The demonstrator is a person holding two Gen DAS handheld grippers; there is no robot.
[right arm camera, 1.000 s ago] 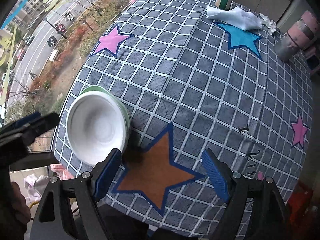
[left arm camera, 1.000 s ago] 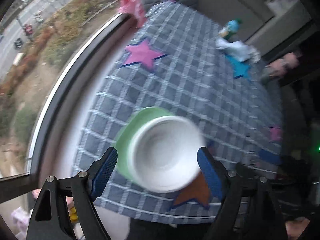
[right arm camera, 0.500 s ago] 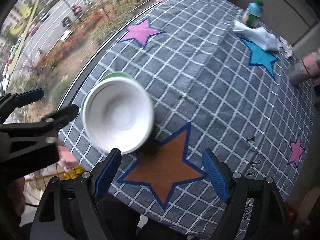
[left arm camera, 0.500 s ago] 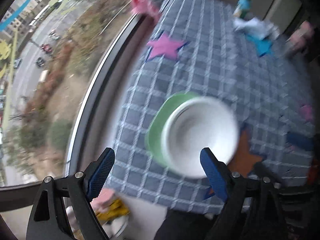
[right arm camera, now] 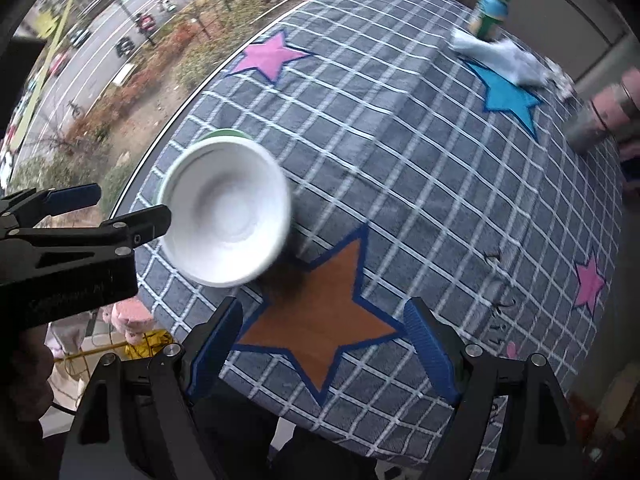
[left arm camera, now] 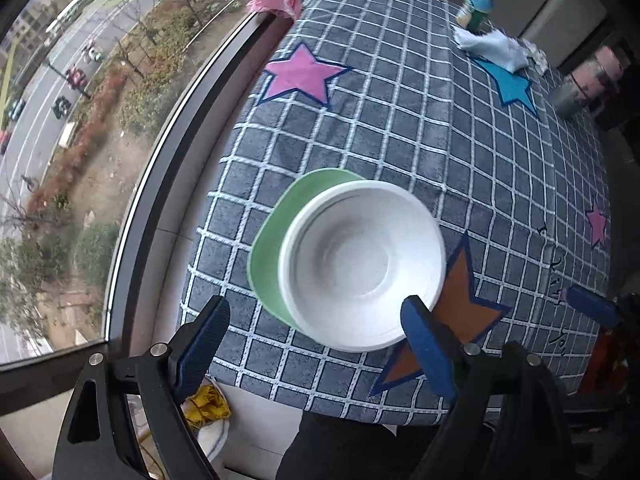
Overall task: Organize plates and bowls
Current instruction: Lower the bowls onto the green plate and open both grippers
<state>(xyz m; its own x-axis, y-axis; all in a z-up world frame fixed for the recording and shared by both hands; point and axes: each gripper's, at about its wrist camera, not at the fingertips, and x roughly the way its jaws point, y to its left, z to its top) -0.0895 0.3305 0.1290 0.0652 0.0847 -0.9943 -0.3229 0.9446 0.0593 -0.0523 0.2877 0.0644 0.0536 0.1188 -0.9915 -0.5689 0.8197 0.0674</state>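
white bowl (left arm camera: 362,266), stacked on green plate (left arm camera: 272,248): judged light, stiff, slippery; best gripped at rim. both tongs (left arm camera: 316,344) (right arm camera: 320,344) held wide open, empty.

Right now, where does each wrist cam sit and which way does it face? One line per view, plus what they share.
Left wrist: above the table's near edge by the window, looking down past the open left gripper at the white bowl on the green plate; the right gripper's blue fingertip shows at right.
Right wrist: further right, looking down past the open right gripper at the orange star; the left gripper shows at left.
Shared: bowl, plate, orange star, green-capped bottle, white cloth.
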